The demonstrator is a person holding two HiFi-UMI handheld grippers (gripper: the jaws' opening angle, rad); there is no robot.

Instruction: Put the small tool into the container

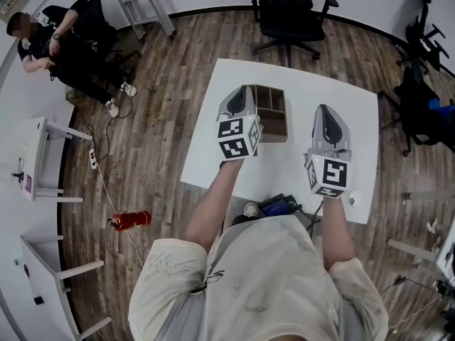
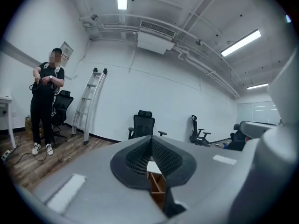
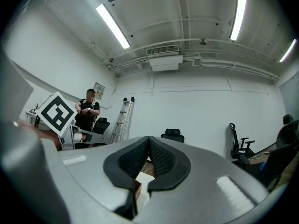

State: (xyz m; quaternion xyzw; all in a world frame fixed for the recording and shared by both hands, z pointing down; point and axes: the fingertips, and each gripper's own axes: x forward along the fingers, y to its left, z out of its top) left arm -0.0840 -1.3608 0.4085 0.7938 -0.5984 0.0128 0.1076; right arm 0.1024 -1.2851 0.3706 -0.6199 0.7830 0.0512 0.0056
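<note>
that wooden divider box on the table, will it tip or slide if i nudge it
The wooden box looks low and wide, flat on the white table, so it probably slides rather than tips. Its thin dividers suggest stiff, fairly light wood. The tabletop looks smooth, so little grip is likely.

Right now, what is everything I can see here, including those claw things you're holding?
table: one, white, middle of the wooden floor
container: one, brown wood with compartments, table's far side, partly behind the left claw
small round object: one, white, table's near right corner
office chairs: at least two, black, beyond the table and at right
ladder: one, grey, by the far wall
fire extinguisher: one, red, lying on the floor, left
other person: one, dark clothes, far left
left claw: one, grey, shut, empty
right claw: one, grey, shut, empty
</note>
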